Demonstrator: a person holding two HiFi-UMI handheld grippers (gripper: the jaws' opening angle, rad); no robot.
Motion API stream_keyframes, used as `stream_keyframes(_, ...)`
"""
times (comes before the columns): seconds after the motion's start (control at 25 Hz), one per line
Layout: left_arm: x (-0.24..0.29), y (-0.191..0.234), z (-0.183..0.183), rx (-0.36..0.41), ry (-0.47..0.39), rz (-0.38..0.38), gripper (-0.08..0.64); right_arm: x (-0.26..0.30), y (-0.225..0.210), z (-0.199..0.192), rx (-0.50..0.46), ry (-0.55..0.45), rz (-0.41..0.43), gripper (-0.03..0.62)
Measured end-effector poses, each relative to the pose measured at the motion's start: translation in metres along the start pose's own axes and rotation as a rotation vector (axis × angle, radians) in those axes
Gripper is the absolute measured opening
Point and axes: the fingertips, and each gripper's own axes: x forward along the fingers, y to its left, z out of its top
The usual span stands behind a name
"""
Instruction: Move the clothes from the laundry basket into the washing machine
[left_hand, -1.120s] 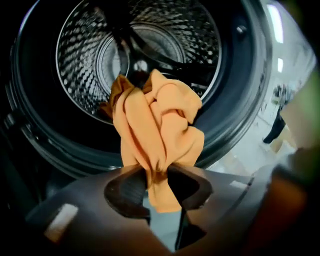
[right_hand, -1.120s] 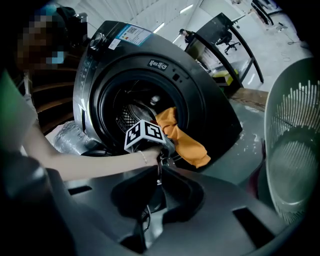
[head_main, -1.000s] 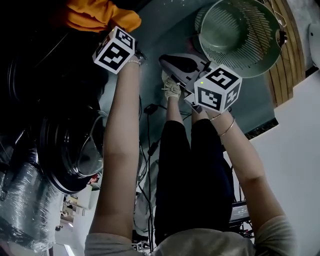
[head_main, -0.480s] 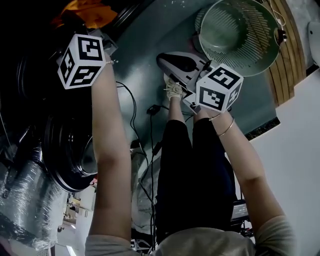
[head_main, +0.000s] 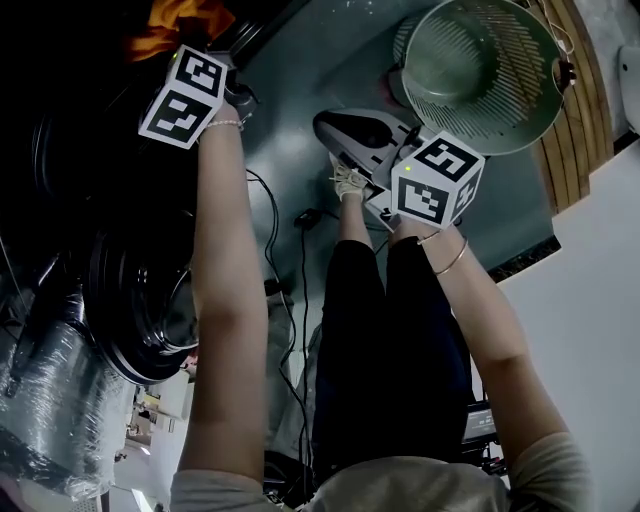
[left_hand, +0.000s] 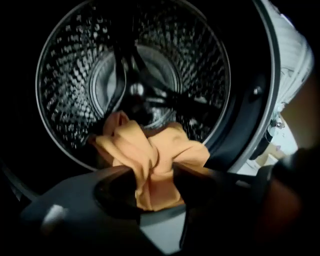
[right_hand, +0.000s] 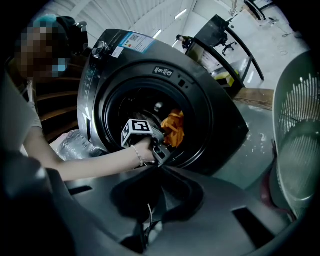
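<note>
Left hand-held gripper (left_hand: 153, 170): reaches into the door opening of the washing machine (right_hand: 225, 125). Its jaws stand parted and have just been opening. The orange garment (left_hand: 150, 150) sits bunched in the gap between them, released rather than clamped.
Right hand-held gripper (right_hand: 162, 168): clenched, with nothing between the jaws. It is held outside the machine and points at the machine's front.
Garment position: inside the door opening, at the lower edge of the drum (left_hand: 65, 90). Whether it rests on the drum wall cannot be told.
Garment long axis: runs from the gap between the left jaws forward into the drum, along the line the gripper points. The narrow tail lies in the gap. The wider folds spread to both sides beyond the jaw tips.
Drum contents: the front folds of the garment, lying before the embossed metal wall and paddle ribs.
Door (head_main: 140, 300): swung fully open to the side of the opening.
Laundry basket (head_main: 480, 70): pale green, round and slotted. It stands upright on the floor (head_main: 300, 130), well apart from the door opening. Its slotted bottom and wall show all round inside.
</note>
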Motion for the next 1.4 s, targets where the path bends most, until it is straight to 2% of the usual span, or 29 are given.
stream_keyframes(0.08, -0.002, -0.001, -0.013, -0.003, 0.055, -0.002, 0.217, 0.0, -0.001, 0.002, -0.001, -0.002, -0.001, 0.028)
stream_keyframes(0.16, -0.012, -0.002, -0.019, -0.009, 0.065, 0.004, 0.231, -0.001, -0.003, 0.004, 0.003, -0.012, -0.004, 0.028)
stream_keyframes(0.4, -0.032, -0.005, -0.053, -0.05, 0.123, 0.034, 0.239, -0.001, -0.004, 0.006, 0.007, -0.02, -0.011, 0.028)
stream_keyframes(0.6, 0.001, -0.012, -0.062, 0.047, 0.238, 0.019, 0.234, -0.002, -0.009, 0.003, 0.01, -0.01, -0.019, 0.028)
stream_keyframes(0.64, 0.007, -0.011, -0.057, 0.067, 0.243, 0.028, 0.199, -0.002, -0.012, 0.004, 0.013, -0.013, -0.025, 0.028)
stream_keyframes(0.68, 0.013, -0.009, -0.051, 0.081, 0.237, 0.034, 0.14, -0.003, -0.014, 0.005, 0.016, -0.016, -0.031, 0.026)
stream_keyframes(0.76, 0.023, -0.007, -0.038, 0.113, 0.202, 0.032, 0.093, -0.004, -0.019, 0.006, 0.026, -0.022, -0.042, 0.028)
stream_keyframes(0.92, 0.045, 0.005, -0.006, 0.196, 0.094, 0.034, 0.081, -0.002, -0.017, 0.009, 0.027, -0.029, -0.039, 0.026)
stream_keyframes(1.0, 0.052, 0.011, 0.006, 0.189, 0.072, 0.043, 0.084, -0.002, -0.016, 0.012, 0.022, -0.033, -0.036, 0.026)
stream_keyframes(1.08, 0.055, 0.011, 0.005, 0.15, 0.092, 0.047, 0.087, -0.002, -0.017, 0.013, 0.022, -0.041, -0.037, 0.026)
stream_keyframes(1.16, 0.052, 0.011, -0.003, 0.091, 0.111, 0.053, 0.103, -0.001, -0.016, 0.013, 0.025, -0.047, -0.038, 0.026)
stream_keyframes(1.24, 0.045, 0.013, -0.008, 0.041, 0.109, 0.064, 0.156, 0.001, -0.011, 0.012, 0.024, -0.045, -0.032, 0.026)
stream_keyframes(1.32, 0.036, 0.014, -0.009, 0.023, 0.1, 0.073, 0.23, 0.0, -0.005, 0.012, 0.02, -0.042, -0.023, 0.026)
stream_keyframes(1.4, 0.023, 0.013, -0.01, 0.026, 0.093, 0.074, 0.271, -0.002, 0.0, 0.011, 0.021, -0.041, -0.02, 0.026)
